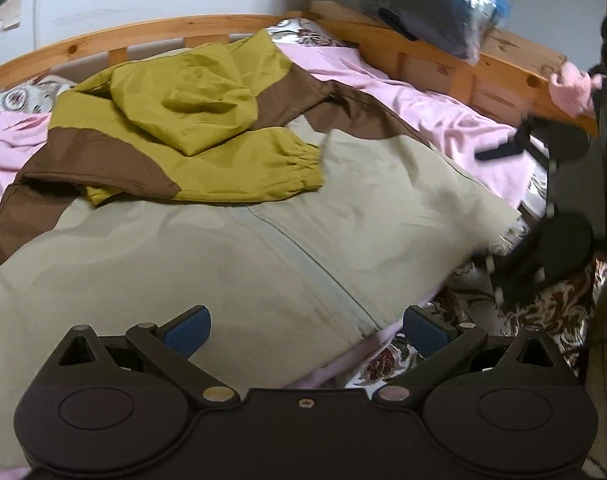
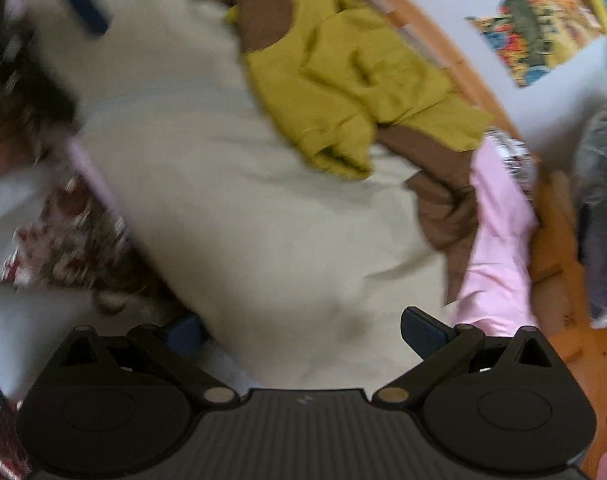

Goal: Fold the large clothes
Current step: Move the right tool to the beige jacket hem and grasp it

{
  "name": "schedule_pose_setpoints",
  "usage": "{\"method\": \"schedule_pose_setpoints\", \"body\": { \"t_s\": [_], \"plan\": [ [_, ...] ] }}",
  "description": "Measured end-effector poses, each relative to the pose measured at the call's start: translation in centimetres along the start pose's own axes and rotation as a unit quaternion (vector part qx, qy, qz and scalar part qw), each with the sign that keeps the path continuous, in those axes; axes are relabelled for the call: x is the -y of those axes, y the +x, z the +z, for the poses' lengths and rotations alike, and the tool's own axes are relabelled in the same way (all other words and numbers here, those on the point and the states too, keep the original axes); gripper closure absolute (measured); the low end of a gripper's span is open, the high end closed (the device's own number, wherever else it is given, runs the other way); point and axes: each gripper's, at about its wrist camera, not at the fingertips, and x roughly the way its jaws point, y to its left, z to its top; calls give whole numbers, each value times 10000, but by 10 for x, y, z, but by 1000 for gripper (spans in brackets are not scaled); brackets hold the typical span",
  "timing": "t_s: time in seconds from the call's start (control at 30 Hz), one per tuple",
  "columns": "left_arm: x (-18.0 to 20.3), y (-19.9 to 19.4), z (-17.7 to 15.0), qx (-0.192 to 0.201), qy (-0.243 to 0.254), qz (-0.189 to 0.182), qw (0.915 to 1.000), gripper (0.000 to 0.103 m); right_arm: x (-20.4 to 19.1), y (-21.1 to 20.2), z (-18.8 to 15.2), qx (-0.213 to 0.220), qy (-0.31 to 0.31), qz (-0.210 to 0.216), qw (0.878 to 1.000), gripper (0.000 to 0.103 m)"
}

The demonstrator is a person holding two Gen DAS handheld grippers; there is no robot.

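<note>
Partly folded, by the look of it: jacket (image 1: 207,216) spread face-up on the pink sheet (image 1: 435,120) of the bed, one yellow-green sleeve (image 1: 247,172) laid across the chest, hood (image 1: 187,104) bunched above. Left gripper (image 1: 307,326) wide and holding nothing, near the hem; right gripper (image 2: 303,330) likewise wide, hovering over the pale body. Remaining, probably: far sleeve, hood, then doubling the body over.

bed (image 1: 431,60): wooden frame | pink sheet (image 1: 443,120) spread over it | jacket (image 1: 223,248) flat on the sheet | patterned cover (image 1: 551,308) at the near edge
</note>
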Motion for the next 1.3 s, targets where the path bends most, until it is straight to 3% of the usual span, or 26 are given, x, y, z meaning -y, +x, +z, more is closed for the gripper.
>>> {"method": "schedule_pose_setpoints", "body": {
  "t_s": [0.17, 0.43, 0.9, 1.13, 1.3],
  "plan": [
    [7, 3, 3, -6, 270, 93, 9996, 1, 32, -12, -1, 635, 1010, -36, 9928, 1],
    [-5, 5, 5, -193, 18, 178, 9997, 1, 56, -19, -3, 1003, 1692, 340, 9799, 1],
    [-23, 3, -3, -649, 345, 688, 9949, 1, 65, -13, -6, 1012, 2196, 294, 9699, 1],
    [-33, 5, 14, -468, -11, 557, 9974, 22, 80, -5, -13, 943, 2797, 415, 9546, 1],
    [-43, 7, 24, -460, -210, 535, 9973, 22, 75, -6, -11, 1043, 2706, 854, 9532, 1]
  ]
}}
